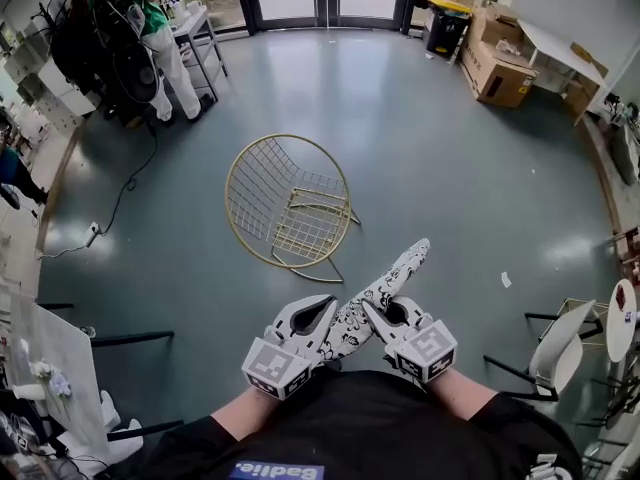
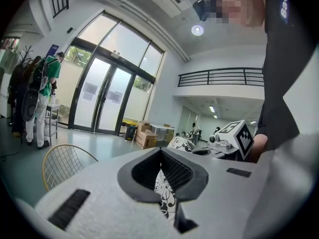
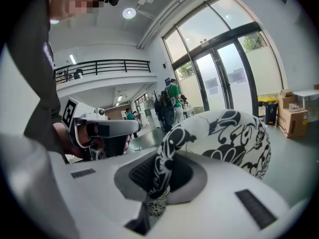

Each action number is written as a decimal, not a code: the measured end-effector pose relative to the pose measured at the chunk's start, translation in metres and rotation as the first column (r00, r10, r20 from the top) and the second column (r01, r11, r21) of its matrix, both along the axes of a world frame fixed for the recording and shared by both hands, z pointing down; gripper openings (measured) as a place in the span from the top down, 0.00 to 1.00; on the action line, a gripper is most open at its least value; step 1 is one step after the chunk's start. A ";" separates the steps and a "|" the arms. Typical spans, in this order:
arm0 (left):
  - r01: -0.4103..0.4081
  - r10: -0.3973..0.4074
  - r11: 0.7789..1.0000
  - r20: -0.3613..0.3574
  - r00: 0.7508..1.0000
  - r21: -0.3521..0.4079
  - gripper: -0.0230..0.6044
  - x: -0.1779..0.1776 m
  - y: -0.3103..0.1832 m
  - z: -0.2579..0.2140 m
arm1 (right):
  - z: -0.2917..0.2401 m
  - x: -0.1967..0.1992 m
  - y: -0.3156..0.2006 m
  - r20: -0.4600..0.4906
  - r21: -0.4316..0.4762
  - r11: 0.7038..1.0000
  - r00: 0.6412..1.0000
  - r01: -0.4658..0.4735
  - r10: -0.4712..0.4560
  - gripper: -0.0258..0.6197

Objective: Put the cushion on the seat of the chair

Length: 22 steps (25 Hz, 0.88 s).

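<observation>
Cushion: the black-and-white patterned cushion (image 1: 392, 286) hangs on edge, its near border caught in both my jaws and its loose end reaching out ahead of them.
Left gripper: my left gripper (image 1: 322, 313) is clenched on a fold of that border.
Right gripper: my right gripper (image 1: 383, 315) is clamped on the same border, just beside the left.
Chair: the gold wire chair (image 1: 288, 200) is ahead of both jaws, well apart, and its seat (image 1: 308, 230) is bare.
Doing it well: I judge I should spread my jaws to flatten the cushion, lower the far end first, and release only once it rests on the wire.
Risk: the loose end may snag on the round back.
</observation>
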<state>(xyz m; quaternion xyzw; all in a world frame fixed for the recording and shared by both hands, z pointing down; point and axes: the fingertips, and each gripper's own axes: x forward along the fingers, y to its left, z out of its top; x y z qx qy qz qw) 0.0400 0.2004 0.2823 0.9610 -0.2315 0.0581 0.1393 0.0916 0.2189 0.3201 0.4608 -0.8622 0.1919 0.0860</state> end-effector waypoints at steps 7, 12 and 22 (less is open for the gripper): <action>-0.038 0.038 0.999 -0.023 0.999 -0.004 0.94 -0.016 -0.051 0.003 | 0.002 -0.013 -0.050 -0.024 -0.005 0.999 0.998 -0.052 0.052 0.91; -0.012 0.012 0.999 -0.011 1.000 -0.032 0.94 -0.013 -0.063 0.014 | 0.014 -0.007 -0.067 -0.013 -0.032 0.999 0.999 -0.044 0.044 0.91; 0.092 -0.088 0.993 0.048 0.995 -0.073 0.94 -0.006 -0.098 0.021 | 0.035 0.005 -0.117 0.024 -0.085 0.995 0.998 0.055 -0.053 0.91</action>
